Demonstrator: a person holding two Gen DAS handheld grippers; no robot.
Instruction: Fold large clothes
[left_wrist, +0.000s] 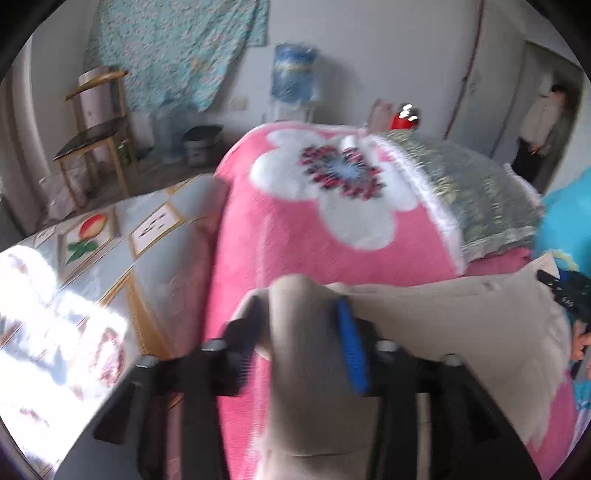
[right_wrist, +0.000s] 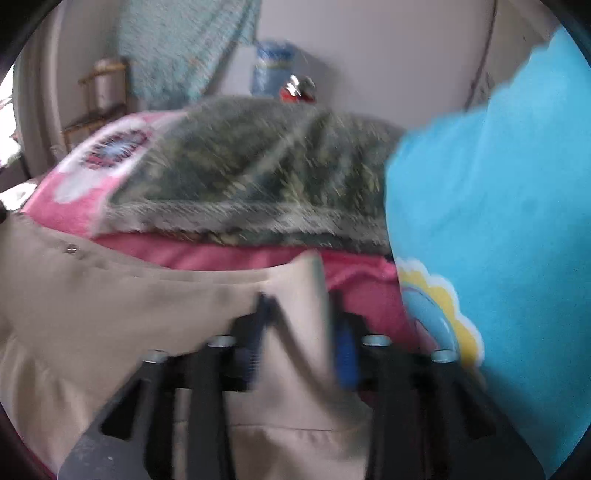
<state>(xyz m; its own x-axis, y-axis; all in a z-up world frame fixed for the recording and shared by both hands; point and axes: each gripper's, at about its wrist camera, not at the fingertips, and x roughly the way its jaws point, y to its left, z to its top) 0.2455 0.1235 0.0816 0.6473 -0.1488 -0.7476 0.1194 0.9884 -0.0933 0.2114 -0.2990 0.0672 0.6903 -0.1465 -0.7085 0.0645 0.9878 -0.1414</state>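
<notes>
A beige garment (left_wrist: 461, 325) of plain, smooth cloth is being shown spread across the near part of a pink blanket (left_wrist: 295, 251) printed with a large white flower; a small metal snap is being picked out near one edge in the right wrist view. Its long axis is being laid roughly side to side across the bed, from one gripper toward the other, with a bunched corner at each end. One corner is being seen between the fingers of the left gripper (left_wrist: 301, 332), whose jaws are standing about half open; because of blur it cannot be told whether the blue pads are being pressed on the cloth. The other corner is being framed the same way by the right gripper (right_wrist: 301, 332), its jaws parted to a similar width around an upright fold of cloth, and contact is equally uncertain.

Beyond the garment a grey-green quilt (right_wrist: 258, 177) is being shown lying on the blanket, and a bright blue cloth (right_wrist: 498, 221) is hanging at the right. By the far wall a water dispenser (left_wrist: 293, 79) is carrying a blue bottle, and a dark bucket (left_wrist: 201, 142) is standing on the floor, its contents not being made out.
</notes>
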